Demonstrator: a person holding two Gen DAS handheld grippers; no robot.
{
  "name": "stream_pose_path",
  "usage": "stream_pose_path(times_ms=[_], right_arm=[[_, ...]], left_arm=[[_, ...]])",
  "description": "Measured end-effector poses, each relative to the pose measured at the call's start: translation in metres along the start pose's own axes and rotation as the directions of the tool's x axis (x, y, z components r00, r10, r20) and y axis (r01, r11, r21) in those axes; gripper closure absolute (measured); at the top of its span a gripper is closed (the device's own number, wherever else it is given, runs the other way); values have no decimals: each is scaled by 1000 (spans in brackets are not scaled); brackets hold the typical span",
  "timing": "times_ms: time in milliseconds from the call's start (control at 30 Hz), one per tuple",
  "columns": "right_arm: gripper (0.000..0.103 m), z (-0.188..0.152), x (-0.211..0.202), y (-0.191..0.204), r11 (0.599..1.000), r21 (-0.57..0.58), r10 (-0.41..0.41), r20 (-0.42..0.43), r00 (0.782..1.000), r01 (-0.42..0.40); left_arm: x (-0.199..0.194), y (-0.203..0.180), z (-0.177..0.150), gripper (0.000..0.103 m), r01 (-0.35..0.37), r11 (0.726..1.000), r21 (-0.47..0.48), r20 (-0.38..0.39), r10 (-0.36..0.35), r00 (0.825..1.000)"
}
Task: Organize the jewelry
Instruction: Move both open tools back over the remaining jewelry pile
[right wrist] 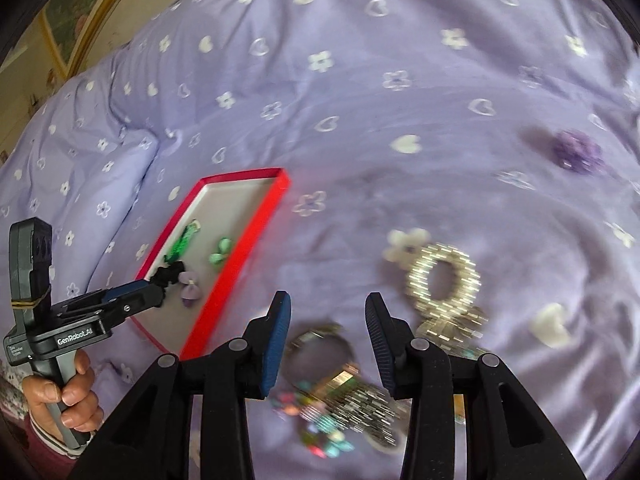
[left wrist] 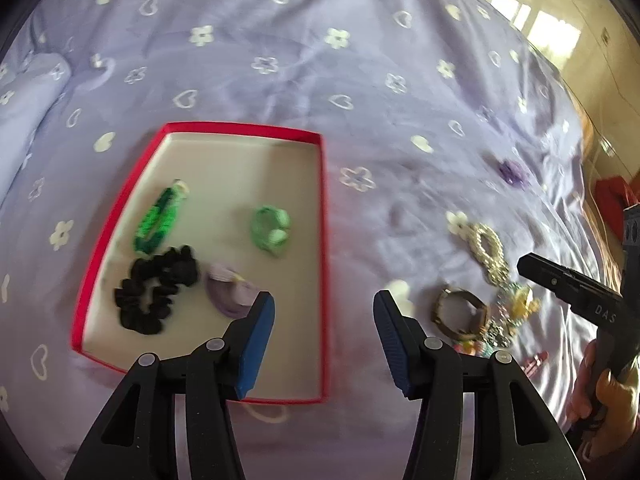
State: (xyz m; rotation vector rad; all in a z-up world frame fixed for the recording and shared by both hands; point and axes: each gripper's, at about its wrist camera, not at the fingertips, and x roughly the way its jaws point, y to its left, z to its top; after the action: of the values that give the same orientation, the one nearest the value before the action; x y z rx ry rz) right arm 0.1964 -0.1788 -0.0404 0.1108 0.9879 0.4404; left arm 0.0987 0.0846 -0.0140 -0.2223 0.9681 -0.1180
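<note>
Two grippers over a lilac bedspread (left wrist: 280,80) w/ white flowers & hearts. Left gripper (left wrist: 324,312): blue-padded fingers spread, nothing between, above the near corner of a shallow red-rimmed cardboard tray (left wrist: 325,240). In the tray: black scrunchie (left wrist: 156,288), green clip (left wrist: 158,220), green band (left wrist: 270,230), lilac band (left wrist: 232,290). Right gripper (right wrist: 328,316): fingers apart, empty, over a blurred jewelry pile (right wrist: 340,404), prob. bracelets & beads. A rhinestone figure-eight piece (right wrist: 444,280) lies just beside it.
</note>
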Motion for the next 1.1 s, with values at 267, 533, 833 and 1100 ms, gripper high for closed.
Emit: stream_pose_path(times_ms=[267,533,833,1100], right_arm=[[62,-25,-26,-45,996,67,-65,1,998,65],[62,-45,-33,-68,990,95,-103,-13,995,103],[62,-53,-20,-73,991,87,-101,-51,994,105],[63,-53,-3,-71,992,65,-101,-72,992,106]], left_arm=[[17,-38,1,52,36,996,77,-39,-33,999],[44,-68,1,52,39,987,153,-92,-25,995],[82,-90,8,52,38,979,199,-135,-11,991],[118,-98,5,59,36,975,218,-182,4,983]])
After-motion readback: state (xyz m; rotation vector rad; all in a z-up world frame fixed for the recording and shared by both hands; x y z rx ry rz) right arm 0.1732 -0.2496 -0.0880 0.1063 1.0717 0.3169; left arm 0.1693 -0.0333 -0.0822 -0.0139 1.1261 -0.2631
